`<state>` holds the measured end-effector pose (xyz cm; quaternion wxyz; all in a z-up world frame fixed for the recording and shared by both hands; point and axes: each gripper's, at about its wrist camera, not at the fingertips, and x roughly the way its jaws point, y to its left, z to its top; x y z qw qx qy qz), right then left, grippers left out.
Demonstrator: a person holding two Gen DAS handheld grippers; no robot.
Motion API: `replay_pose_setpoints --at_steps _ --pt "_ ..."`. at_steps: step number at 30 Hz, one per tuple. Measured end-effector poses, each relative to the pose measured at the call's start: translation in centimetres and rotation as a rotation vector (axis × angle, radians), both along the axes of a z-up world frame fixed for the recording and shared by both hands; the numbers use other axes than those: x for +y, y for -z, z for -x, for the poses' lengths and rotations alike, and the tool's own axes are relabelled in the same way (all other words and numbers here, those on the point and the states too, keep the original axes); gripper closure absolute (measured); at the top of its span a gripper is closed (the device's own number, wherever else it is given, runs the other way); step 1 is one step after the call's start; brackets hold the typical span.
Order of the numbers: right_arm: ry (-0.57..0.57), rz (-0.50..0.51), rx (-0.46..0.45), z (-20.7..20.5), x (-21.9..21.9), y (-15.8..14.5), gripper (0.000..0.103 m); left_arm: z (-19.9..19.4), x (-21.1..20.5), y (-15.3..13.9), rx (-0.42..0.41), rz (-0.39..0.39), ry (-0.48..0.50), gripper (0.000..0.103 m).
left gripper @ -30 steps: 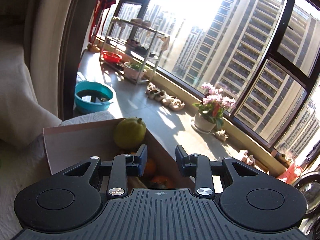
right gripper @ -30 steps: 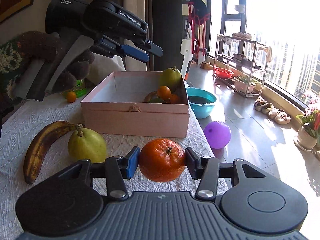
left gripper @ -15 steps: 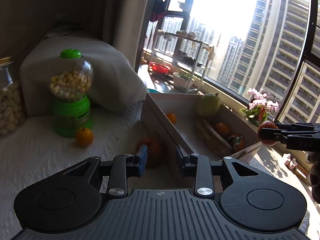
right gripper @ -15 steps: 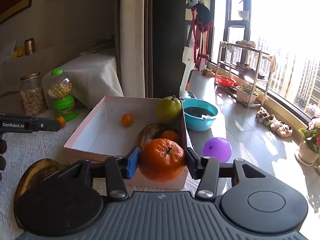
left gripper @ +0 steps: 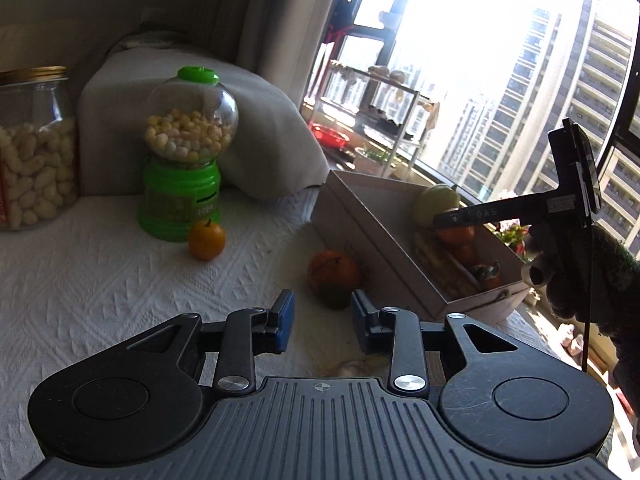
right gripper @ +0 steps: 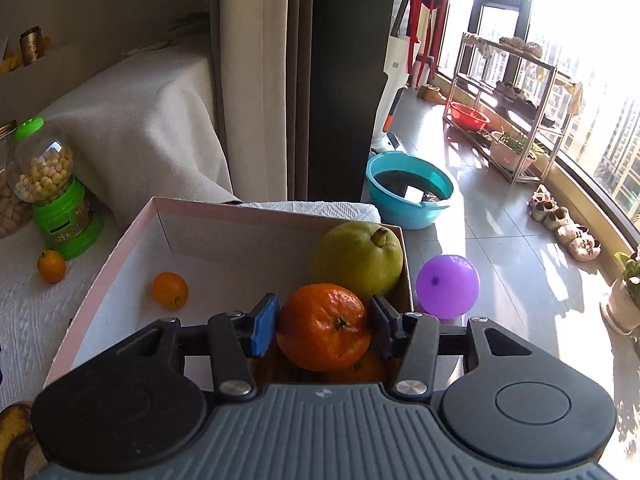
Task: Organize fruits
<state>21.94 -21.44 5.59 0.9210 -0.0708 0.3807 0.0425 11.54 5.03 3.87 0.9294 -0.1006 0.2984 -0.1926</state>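
Note:
My right gripper [right gripper: 324,326] is shut on a large orange [right gripper: 324,326] and holds it over the near right corner of the pink box [right gripper: 120,248]. In the box lie a green pear [right gripper: 356,256], a small orange [right gripper: 170,290] and more fruit under the held one. In the left wrist view my left gripper [left gripper: 322,326] is open and empty, low over the white cloth, just short of an orange-green fruit [left gripper: 334,276] beside the box [left gripper: 360,224]. A small orange [left gripper: 206,240] sits further left. The right gripper [left gripper: 456,216] shows over the box.
A green candy dispenser [left gripper: 184,160] and a glass jar [left gripper: 34,148] stand at the back left. A banana end [right gripper: 12,440] lies at the lower left. On the floor are a blue basin [right gripper: 410,190], a purple ball [right gripper: 448,286] and a shelf rack [right gripper: 512,120].
My left gripper swung from the window toward the table and came down near the orange-green fruit. My right gripper carried the large orange forward over the box.

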Motion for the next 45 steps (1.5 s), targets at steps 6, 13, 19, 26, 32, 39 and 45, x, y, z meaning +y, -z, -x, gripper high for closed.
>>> replay_pose_setpoints --at_steps 6,13,19,26,32,39,45 --pt "-0.007 0.009 -0.04 1.7 0.7 -1.4 0.045 0.1 0.9 0.3 -0.003 0.031 -0.03 0.068" --pt "-0.219 -0.237 0.115 1.6 5.1 -1.4 0.058 0.6 0.7 0.1 -0.008 0.031 -0.02 0.068" --pt "-0.095 -0.414 0.229 -2.5 4.6 1.1 0.071 1.5 1.2 -0.6 -0.035 0.028 -0.006 0.068" --pt "-0.106 -0.375 0.293 -4.1 5.9 3.0 0.071 1.3 2.1 -0.2 -0.022 0.049 -0.021 0.068" --pt "-0.115 -0.371 0.252 -2.4 4.5 1.3 0.076 1.3 2.3 -0.2 -0.015 0.048 -0.02 0.068" --pt "-0.028 -0.098 0.079 3.1 -1.2 -3.4 0.076 0.9 1.6 0.2 0.004 0.065 -0.007 0.068" --pt "0.015 -0.079 0.119 3.4 -3.7 -1.2 0.076 1.6 -0.8 -0.2 0.002 -0.013 0.066 0.068"
